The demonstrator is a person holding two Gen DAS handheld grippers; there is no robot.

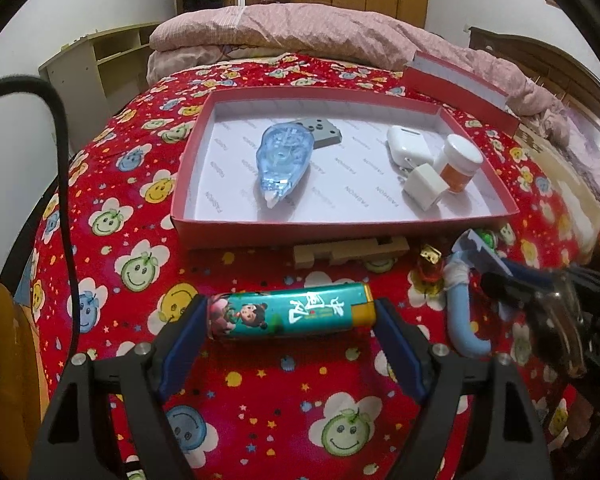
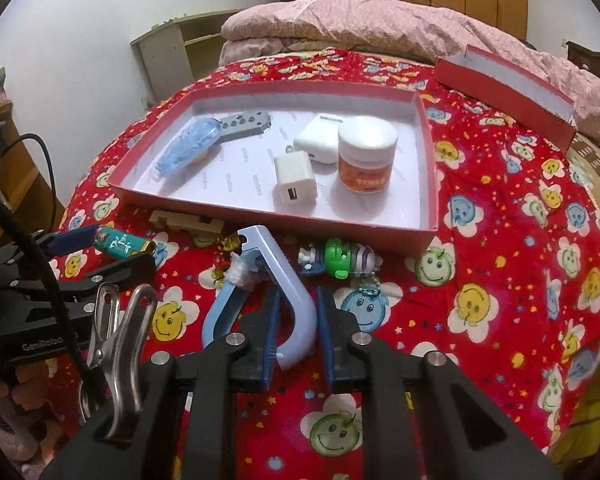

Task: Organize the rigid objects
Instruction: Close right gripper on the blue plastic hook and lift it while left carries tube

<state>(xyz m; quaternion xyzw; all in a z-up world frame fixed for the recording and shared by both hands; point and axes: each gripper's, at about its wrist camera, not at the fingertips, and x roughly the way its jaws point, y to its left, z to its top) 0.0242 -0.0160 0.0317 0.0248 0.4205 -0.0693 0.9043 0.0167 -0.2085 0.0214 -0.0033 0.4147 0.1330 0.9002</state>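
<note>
The left gripper (image 1: pixel 292 316) has its jaws spread wide and pressed against the two ends of a teal lighter (image 1: pixel 290 314), which lies crosswise to the fingers on the red bedspread (image 1: pixel 140 264), just in front of the red box (image 1: pixel 340 224). From the lighter, the box lies straight ahead, and the move into it must clear the near wall. A wooden block (image 1: pixel 348 254) rests against that wall between lighter and box, directly on the path. Inside the box lie a blue correction-tape dispenser (image 1: pixel 282 160), a grey plate (image 1: pixel 320 132), a white earbud case (image 1: pixel 408 146), a white charger (image 1: pixel 424 186) and an orange jar (image 1: pixel 460 164); the middle floor is bare. The right gripper (image 2: pixel 298 332), beside the box's near wall, straddles one leg of a pale blue plastic tool (image 2: pixel 276 280); whether it grips it cannot be told. A green toy (image 2: pixel 342 262) lies beyond.
</note>
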